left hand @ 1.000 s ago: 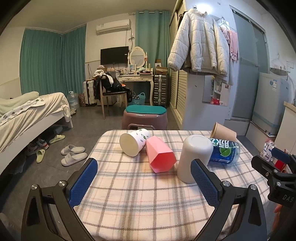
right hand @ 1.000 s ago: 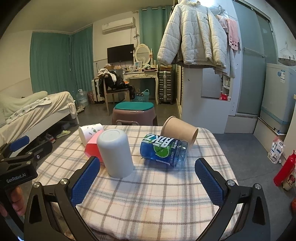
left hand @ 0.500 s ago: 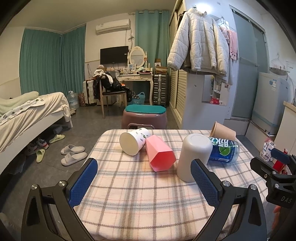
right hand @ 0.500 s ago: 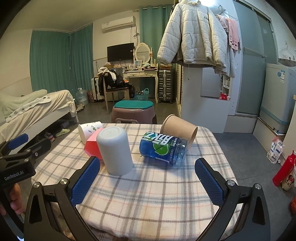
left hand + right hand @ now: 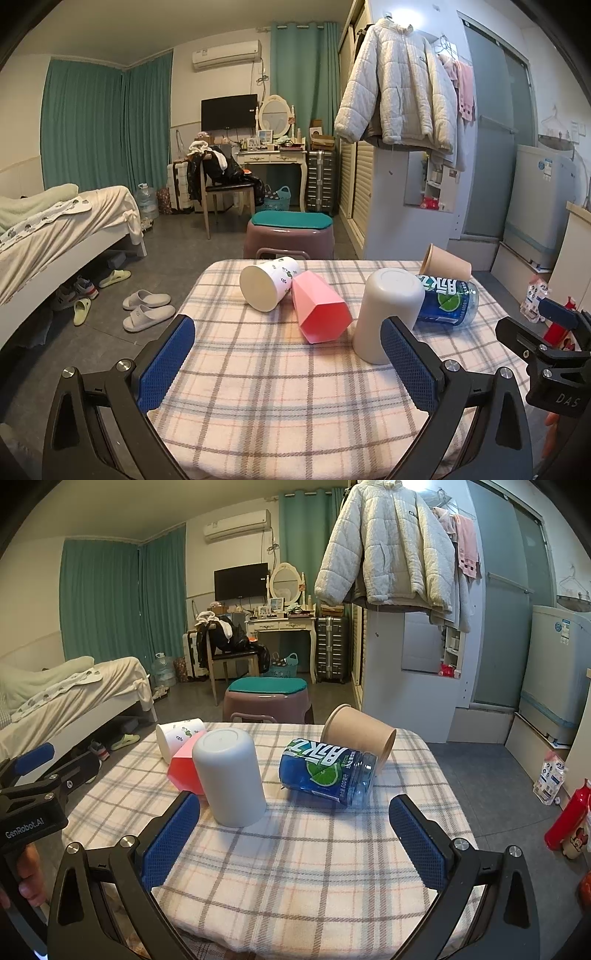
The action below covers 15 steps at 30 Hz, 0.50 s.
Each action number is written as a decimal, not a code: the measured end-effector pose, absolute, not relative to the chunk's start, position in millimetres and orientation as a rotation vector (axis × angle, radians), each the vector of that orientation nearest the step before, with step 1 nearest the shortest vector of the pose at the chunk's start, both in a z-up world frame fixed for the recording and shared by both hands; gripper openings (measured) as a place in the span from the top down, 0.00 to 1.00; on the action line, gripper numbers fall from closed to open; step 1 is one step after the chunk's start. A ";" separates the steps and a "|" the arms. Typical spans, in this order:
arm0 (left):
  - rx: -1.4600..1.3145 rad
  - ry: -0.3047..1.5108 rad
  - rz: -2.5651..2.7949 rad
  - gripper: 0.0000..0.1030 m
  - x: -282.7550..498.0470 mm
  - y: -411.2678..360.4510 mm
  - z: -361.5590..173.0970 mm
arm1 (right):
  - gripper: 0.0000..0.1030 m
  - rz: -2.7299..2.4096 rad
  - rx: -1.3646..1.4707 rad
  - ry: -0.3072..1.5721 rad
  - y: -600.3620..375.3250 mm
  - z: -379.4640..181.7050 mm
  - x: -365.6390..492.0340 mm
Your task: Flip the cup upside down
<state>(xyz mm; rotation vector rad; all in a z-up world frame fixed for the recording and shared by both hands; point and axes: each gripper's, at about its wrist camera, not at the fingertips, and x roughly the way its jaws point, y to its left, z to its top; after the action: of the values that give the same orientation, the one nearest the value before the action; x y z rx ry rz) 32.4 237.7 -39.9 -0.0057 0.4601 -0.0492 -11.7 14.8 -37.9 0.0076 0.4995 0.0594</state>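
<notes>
A bedroom lies behind a counter [image 5: 258,387] draped in plaid cloth. The white cup [image 5: 229,777] stands upside down near its middle, touching nothing held. It hides part of the pink cup [image 5: 319,310] lying beside it. The left gripper [image 5: 288,363] and right gripper [image 5: 291,836] both hang spread wide and empty at the near edge. A blue bottle [image 5: 327,771] partly covers the brown paper cup [image 5: 360,733].
</notes>
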 end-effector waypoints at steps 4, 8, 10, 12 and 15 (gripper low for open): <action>-0.006 0.464 -0.048 0.00 31.5 238.6 -40.6 | 0.00 0.062 0.007 0.501 14.8 -38.3 -10.9; -0.007 0.464 -0.046 0.00 31.9 239.2 -41.3 | 0.00 0.063 0.007 0.503 15.7 -39.5 -9.8; -0.006 0.464 -0.044 0.00 31.6 239.6 -42.1 | 0.00 0.063 0.006 0.503 16.8 -40.3 -9.3; -0.006 0.464 -0.044 0.00 31.7 239.5 -42.0 | 0.00 0.063 0.006 0.505 16.8 -40.5 -9.1; -0.007 0.467 -0.045 0.00 31.9 239.6 -42.5 | 0.00 0.063 0.005 0.507 17.7 -41.1 -8.6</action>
<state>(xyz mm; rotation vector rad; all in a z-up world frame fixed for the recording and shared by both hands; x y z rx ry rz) 31.9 239.6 -42.5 -0.0065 0.4674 -0.0446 -8.6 17.7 -41.1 0.0052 0.5066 0.0633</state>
